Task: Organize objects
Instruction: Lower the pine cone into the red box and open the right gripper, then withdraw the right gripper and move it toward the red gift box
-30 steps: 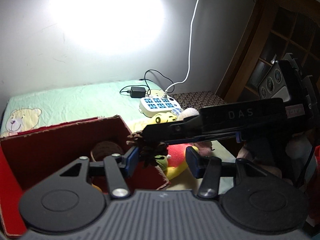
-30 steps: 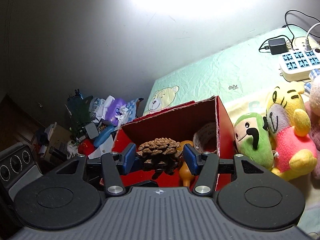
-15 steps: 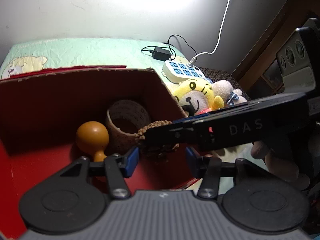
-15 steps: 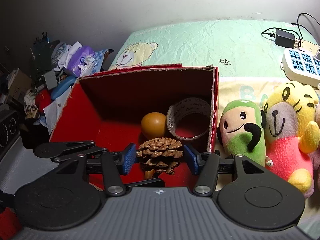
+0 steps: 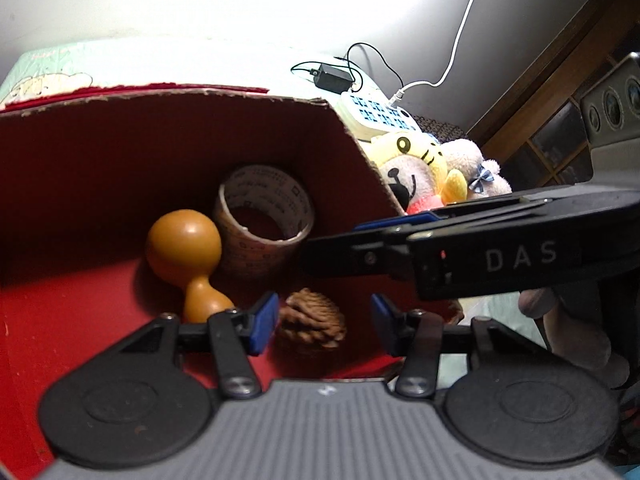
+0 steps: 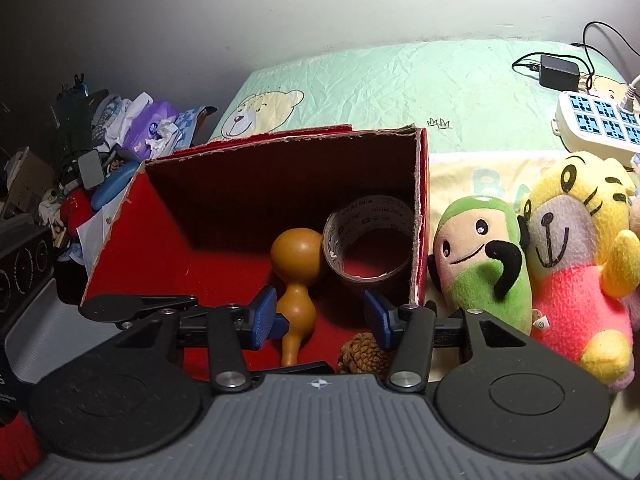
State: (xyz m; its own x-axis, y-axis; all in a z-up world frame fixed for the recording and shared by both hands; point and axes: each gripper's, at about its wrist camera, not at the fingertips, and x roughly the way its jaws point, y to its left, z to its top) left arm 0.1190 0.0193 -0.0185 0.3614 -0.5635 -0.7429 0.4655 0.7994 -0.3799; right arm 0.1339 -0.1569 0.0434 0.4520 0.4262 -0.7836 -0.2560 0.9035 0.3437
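Pinecone (image 5: 312, 322) loose on red box (image 5: 80, 320) floor, bed (image 6: 440, 80) beneath, both grippers' fingers apart, right closing, seemingly empty.

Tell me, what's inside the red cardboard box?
Inside the red cardboard box lie an orange wooden gourd, a brown roll of packing tape and a brown pinecone. The hand-held grippers cover the near floor, so anything there is hidden.
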